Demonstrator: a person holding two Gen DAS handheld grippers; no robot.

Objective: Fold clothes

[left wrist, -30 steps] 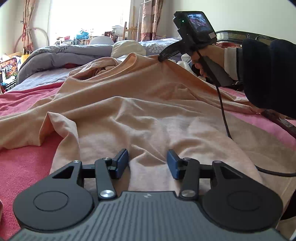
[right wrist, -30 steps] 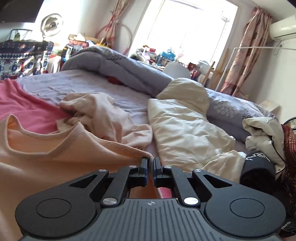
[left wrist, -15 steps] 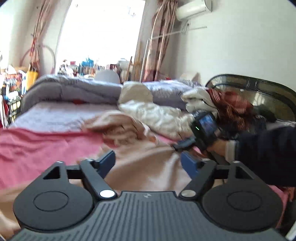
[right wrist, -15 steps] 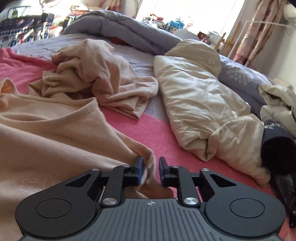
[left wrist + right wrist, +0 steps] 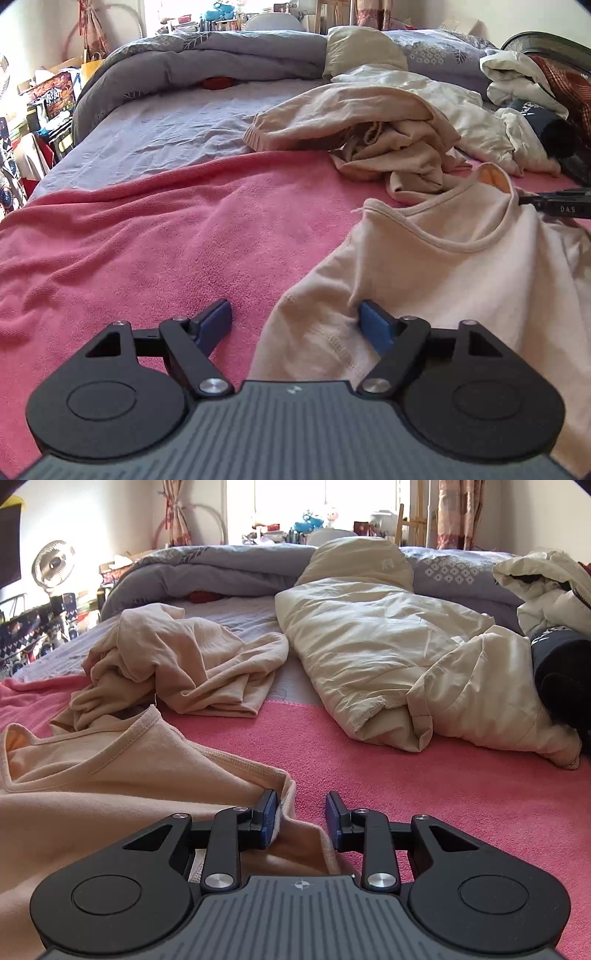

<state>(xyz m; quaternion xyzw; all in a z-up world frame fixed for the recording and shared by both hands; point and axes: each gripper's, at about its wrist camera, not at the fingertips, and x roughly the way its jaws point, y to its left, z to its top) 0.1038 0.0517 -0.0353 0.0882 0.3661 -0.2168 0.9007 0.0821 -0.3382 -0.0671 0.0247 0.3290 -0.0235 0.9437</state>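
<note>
Peach cotton jersey, thin and limp: that is my reading of the shirt point(image 5: 454, 280) I am working on. It lies spread on the pink blanket point(image 5: 155, 236), neckline toward the far end of the bed, with its ribbed collar standing slightly proud.

Left gripper point(image 5: 297, 319): jaws apart, having just been closing from a wider spread. The shirt's near shoulder edge lies between them and touches the right pad, but nothing is pinched.

Right gripper point(image 5: 301, 818): jaws parted, having just been opening. A fold of the shirt's edge lies between them and rests against the left pad; the other pad stands clear of it, so I judge the cloth released.

Handling assessment: light, soft, no stiffness, and nothing to break. It will sag and drape from any single hold and drag against the towelling nap of the blanket. I judge the stitched shoulder seams and hem the best purchase, taken with both tongs at matching points so the panel lifts flat.

A second crumpled peach garment point(image 5: 177, 664) and a cream jacket point(image 5: 373, 653) lie beyond, the garment just beside the collar; risk of snagging it there.
</note>
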